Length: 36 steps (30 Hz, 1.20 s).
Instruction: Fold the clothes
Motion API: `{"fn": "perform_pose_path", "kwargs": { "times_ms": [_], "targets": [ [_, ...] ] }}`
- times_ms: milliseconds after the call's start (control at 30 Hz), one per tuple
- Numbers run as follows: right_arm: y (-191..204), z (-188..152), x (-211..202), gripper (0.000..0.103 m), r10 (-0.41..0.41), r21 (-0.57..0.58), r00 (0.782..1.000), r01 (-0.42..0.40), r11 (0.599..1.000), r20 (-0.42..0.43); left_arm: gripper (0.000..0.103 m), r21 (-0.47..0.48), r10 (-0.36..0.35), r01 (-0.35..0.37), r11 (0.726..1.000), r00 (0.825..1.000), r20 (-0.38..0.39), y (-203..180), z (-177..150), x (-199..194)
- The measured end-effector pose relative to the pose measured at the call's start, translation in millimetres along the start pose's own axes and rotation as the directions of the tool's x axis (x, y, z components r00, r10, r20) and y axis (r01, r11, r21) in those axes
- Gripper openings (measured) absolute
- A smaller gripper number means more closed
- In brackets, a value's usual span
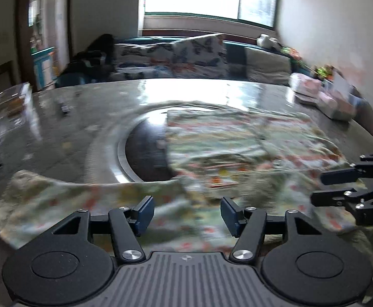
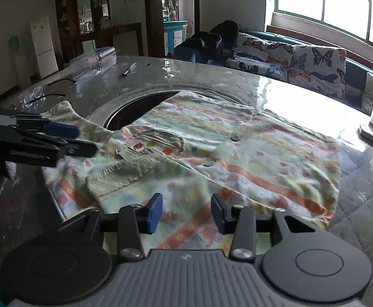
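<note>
shirt [image 2: 212, 158] spread on the desk [image 2: 212, 76] in front of you

it lies partly over the round inset [image 2: 135, 112] at the desk's middle. your left gripper [image 2: 66, 138] hangs over its left side, your right gripper [image 2: 186, 212] over its near edge. a sofa [image 2: 301, 61] stands behind the desk, and a pen [image 2: 128, 70] lies far left.

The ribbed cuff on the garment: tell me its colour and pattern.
The ribbed cuff is grey-beige with fine narrow ribs, clearest in the right wrist view.
</note>
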State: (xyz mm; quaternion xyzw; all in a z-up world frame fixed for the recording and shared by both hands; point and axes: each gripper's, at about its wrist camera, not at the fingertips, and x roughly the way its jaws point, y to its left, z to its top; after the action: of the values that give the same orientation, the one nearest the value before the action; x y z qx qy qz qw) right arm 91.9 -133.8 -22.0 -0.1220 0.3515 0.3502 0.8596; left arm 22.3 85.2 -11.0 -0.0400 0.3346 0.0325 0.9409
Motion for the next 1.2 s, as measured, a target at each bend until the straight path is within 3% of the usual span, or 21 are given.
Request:
{"fn": "perform_pose_path", "kwargs": {
  "times_ms": [233, 467, 600, 800, 933, 1000, 1067, 1167, 1200],
  "targets": [
    [7.1, 2.3, 7.0, 0.052, 0.014, -0.007, 1.000, -0.014, 1.000, -0.006, 0.067, -0.146, 0.146, -0.144, 0.979, 0.989, 0.007, 59.4, -8.3, -18.8],
    [7.8, 5.4, -2.3, 0.052, 0.010, -0.013, 1.000, -0.010, 1.000, 0.014, 0.066, -0.297, 0.336, -0.321, 0.899, 0.942, -0.002, 119.5, -17.4, -32.7],
    [5.8, 3.8, -2.6, 0.052, 0.006, 0.000, 1.000, -0.006, 1.000, 0.013, 0.064, -0.347, 0.391, -0.374, 0.860, 0.920, -0.022, 142.1, -19.1, -33.8],
    [6.5, 1.3, -4.3, 0.052, 0.012, 0.000, 1.000, -0.012, 1.000, 0.014, 0.056, -0.389, 0.405, -0.392, 0.833, 0.913, -0.053, 155.5, -20.1, -26.6],
    [5.6, 1.9, -5.7, 0.052, 0.011, 0.005, 1.000, -0.011, 1.000, 0.021, 0.050, -0.413, 0.399, -0.390, 0.823, 0.914, -0.068, 160.4, -20.8, -23.9],
    [5.3, 1.8, -6.0, 0.052, 0.011, 0.008, 1.000, -0.011, 1.000, 0.022, 0.040, -0.408, 0.406, -0.397, 0.822, 0.911, -0.067, 160.5, -20.4, -23.8],
    [5.3, 1.5, -6.3, 0.052, 0.011, 0.010, 1.000, -0.011, 1.000, 0.023, 0.023, -0.410, 0.408, -0.396, 0.821, 0.911, -0.063, 162.1, -20.8, -23.8],
    [5.3, 0.5, -7.4, 0.052, 0.010, 0.013, 1.000, -0.011, 1.000, 0.025, 0.007, -0.439, 0.375, -0.359, 0.824, 0.925, -0.052, 165.5, -21.0, -26.3],
    [5.3, 0.3, -8.1, 0.052, 0.010, 0.014, 1.000, -0.010, 1.000, 0.026, 0.007, -0.446, 0.368, -0.348, 0.825, 0.929, -0.045, 165.8, -19.6, -27.6]
  ]
}}
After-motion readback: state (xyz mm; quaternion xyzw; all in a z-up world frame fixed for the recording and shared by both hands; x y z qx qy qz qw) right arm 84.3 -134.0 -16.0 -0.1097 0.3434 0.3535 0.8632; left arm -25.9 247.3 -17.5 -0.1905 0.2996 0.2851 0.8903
